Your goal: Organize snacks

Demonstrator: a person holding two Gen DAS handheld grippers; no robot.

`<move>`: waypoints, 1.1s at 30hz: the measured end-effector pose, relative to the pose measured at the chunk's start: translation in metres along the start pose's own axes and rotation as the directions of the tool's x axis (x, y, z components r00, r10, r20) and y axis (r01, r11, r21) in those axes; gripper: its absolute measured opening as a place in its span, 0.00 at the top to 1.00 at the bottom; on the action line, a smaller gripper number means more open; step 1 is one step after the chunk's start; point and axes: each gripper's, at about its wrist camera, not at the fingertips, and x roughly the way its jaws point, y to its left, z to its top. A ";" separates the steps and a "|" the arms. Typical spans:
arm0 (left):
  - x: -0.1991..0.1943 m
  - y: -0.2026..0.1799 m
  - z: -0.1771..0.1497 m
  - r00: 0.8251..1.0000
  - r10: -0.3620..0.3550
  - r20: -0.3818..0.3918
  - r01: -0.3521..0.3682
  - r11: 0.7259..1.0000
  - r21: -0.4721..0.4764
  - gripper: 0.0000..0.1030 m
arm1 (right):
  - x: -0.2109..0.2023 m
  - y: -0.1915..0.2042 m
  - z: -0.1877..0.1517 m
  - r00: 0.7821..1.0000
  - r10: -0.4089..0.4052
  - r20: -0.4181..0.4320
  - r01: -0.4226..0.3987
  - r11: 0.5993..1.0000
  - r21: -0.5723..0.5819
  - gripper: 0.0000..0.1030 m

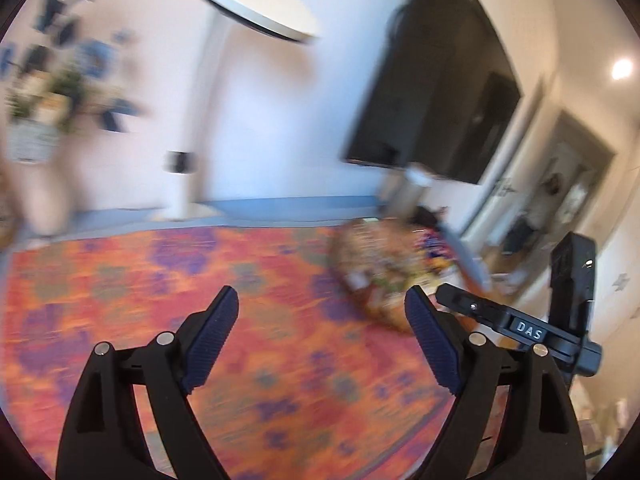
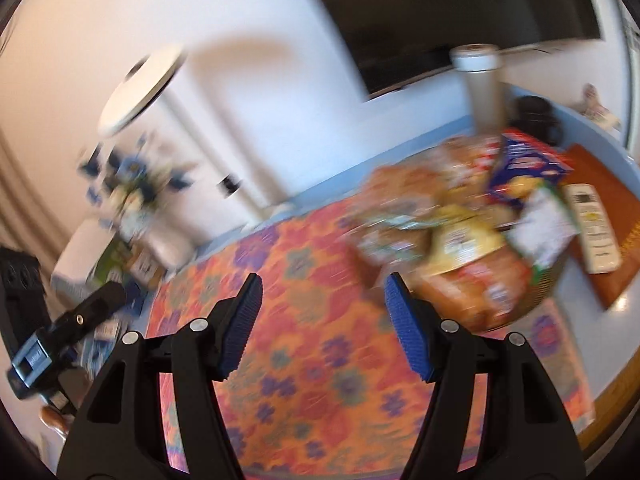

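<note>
Black fingers with blue ribbed pads fill the foreground of both wrist views. Left gripper (image 1: 322, 300): fingers spread wide, nothing between them. Right gripper (image 2: 322, 290): fingers parted about as far, likewise empty. Both hang above a patterned mat (image 2: 304, 344) of orange, red and purple flowers that covers most of the desk (image 2: 624, 316), whose pale blue surface shows at the mat's edges.

A large dark screen (image 1: 436, 92) hangs on the white wall behind. A white lamp (image 1: 256, 0) with a disc head stands on the desk's far edge, with a vase of blue flowers (image 2: 132, 184) to its left.

The basket of snacks (image 2: 472, 232) sits on the mat ahead and right of both grippers, well apart from the left one and just beyond the right finger in the right wrist view; heavy blur hides most packet labels.

Only the right wrist view shows a blue packet (image 2: 528, 164), a white cylinder (image 2: 480, 80), a remote control (image 2: 596, 232) on a brown placemat (image 2: 616, 280), and small packets (image 2: 132, 268) at the left. Only the left wrist view shows a doorway (image 1: 560, 184).
</note>
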 end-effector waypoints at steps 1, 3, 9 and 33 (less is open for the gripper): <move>-0.017 0.013 -0.003 0.999 0.036 0.016 -0.036 0.999 -0.009 0.18 | 0.005 0.013 -0.004 1.000 -0.005 -0.005 0.005 1.000 -0.028 0.36; -0.039 0.032 -0.009 0.996 0.084 0.039 -0.083 0.996 -0.036 0.15 | 0.019 0.041 -0.016 1.000 -0.006 -0.024 0.004 0.996 -0.086 0.31; -0.052 0.095 -0.065 0.934 0.355 0.047 -0.349 0.932 -0.103 0.11 | 0.071 0.092 -0.062 0.997 -0.078 -0.029 0.070 0.977 -0.202 0.25; 0.023 0.144 -0.133 0.859 0.511 -0.025 -0.511 0.853 -0.111 0.05 | 0.137 0.092 -0.118 0.981 -0.194 -0.006 0.181 0.923 -0.339 0.11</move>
